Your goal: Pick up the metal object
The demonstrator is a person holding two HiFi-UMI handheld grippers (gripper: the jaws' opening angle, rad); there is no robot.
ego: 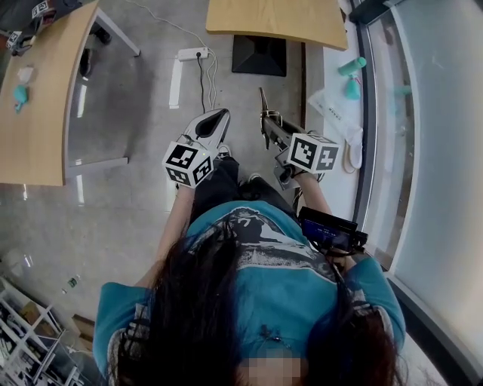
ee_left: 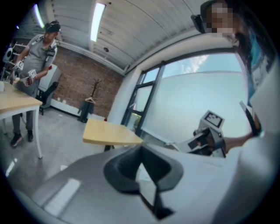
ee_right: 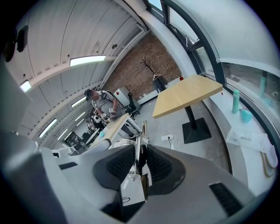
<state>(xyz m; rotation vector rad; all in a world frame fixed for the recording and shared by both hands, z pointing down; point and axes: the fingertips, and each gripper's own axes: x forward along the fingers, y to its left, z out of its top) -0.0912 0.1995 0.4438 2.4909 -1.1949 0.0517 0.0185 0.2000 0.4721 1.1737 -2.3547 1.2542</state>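
My right gripper (ego: pixel 266 114) is shut on a thin, flat metal object (ego: pixel 263 99) that sticks out past the fingertips, held in the air in front of the person's body. In the right gripper view the metal object (ee_right: pixel 141 141) stands on edge between the black ribbed pads (ee_right: pixel 159 165), with a white tag (ee_right: pixel 131 190) hanging at its near end. My left gripper (ego: pixel 220 117) is alongside to the left; its grey fingers meet at the tips. In the left gripper view the left gripper (ee_left: pixel 141 151) holds nothing.
A wooden table (ego: pixel 34 113) stands at the left, and another wooden table (ego: pixel 275 19) on a black base (ego: pixel 259 54) is ahead. A power strip (ego: pixel 192 53) lies on the grey floor. A window ledge with a teal bottle (ego: pixel 352 66) runs along the right. Another person (ee_left: pixel 41 52) stands far off.
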